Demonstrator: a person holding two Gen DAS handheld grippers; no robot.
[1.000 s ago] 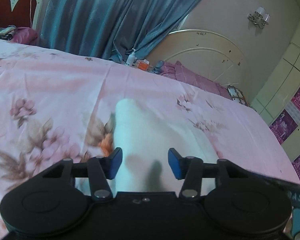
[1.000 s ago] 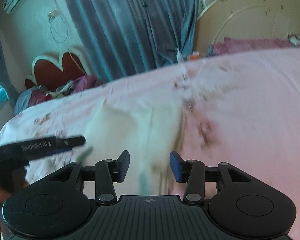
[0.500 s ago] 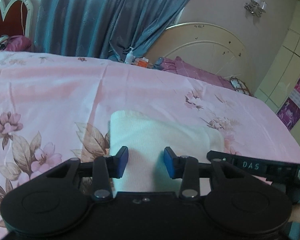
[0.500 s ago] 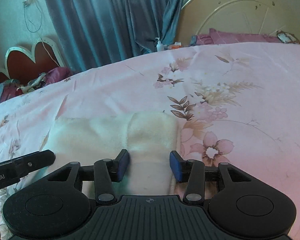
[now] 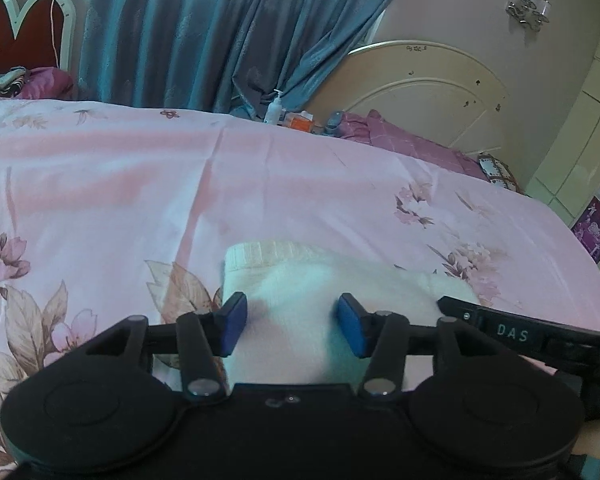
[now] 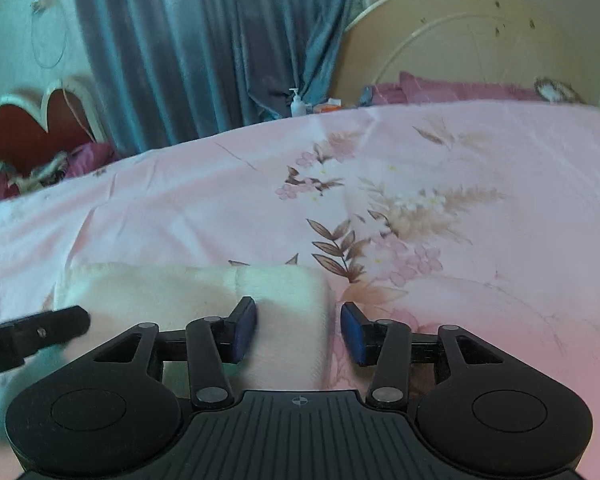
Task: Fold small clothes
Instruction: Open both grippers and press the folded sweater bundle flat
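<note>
A small cream-white knit garment lies flat on the pink floral bedsheet, its ribbed cuff at the far left end. My left gripper is open, its blue pads either side of the garment's near part, just above it. In the right wrist view the same garment lies low and left. My right gripper is open over the garment's right edge, left pad above the cloth, right pad above the bedsheet. Each gripper's arm shows at the edge of the other's view.
The bed runs wide to left and right. Beyond its far edge stand a pump bottle and an orange box, blue curtains, a cream headboard with purple bedding, and a red heart-shaped headboard.
Both grippers have come down and steadied over the garment. The right gripper swung from a blurred sweep to the garment's right edge. The left jaws narrowed slightly, then opened again.
</note>
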